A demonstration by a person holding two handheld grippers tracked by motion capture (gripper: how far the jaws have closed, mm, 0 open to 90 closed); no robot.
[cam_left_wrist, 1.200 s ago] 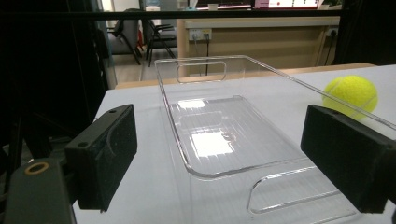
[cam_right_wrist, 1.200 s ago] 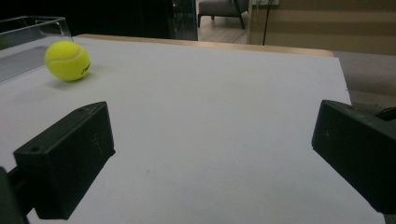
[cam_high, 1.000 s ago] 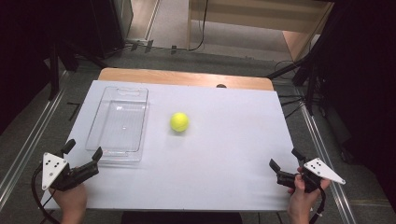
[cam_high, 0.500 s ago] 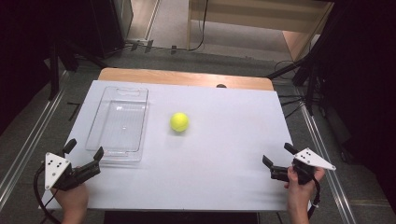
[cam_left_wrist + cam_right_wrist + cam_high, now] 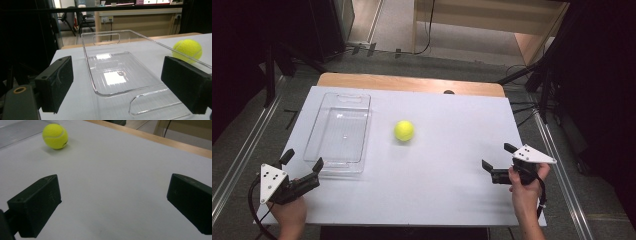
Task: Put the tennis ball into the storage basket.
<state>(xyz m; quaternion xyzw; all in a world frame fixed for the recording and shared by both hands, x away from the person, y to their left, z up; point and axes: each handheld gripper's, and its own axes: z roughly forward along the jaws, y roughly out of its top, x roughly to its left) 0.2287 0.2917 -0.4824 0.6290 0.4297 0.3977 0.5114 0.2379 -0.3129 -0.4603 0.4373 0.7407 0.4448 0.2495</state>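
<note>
Right gripper [image 5: 496,163], jaws wide apart, is facing the tennis ball [image 5: 404,130] mid-frame: light, fuzzy, springy, likely rolling, so pinch across its middle. Left gripper [image 5: 302,162] is also gaping.

Table [image 5: 437,190]: white top, wooden strip along far edge. Clear tray [image 5: 339,132] lies flat on left part, long side running front to back, handle cut-outs at both ends, nothing inside. Tennis ball [image 5: 404,130] rests on bare top near middle, just right of tray, apart from it.
</note>
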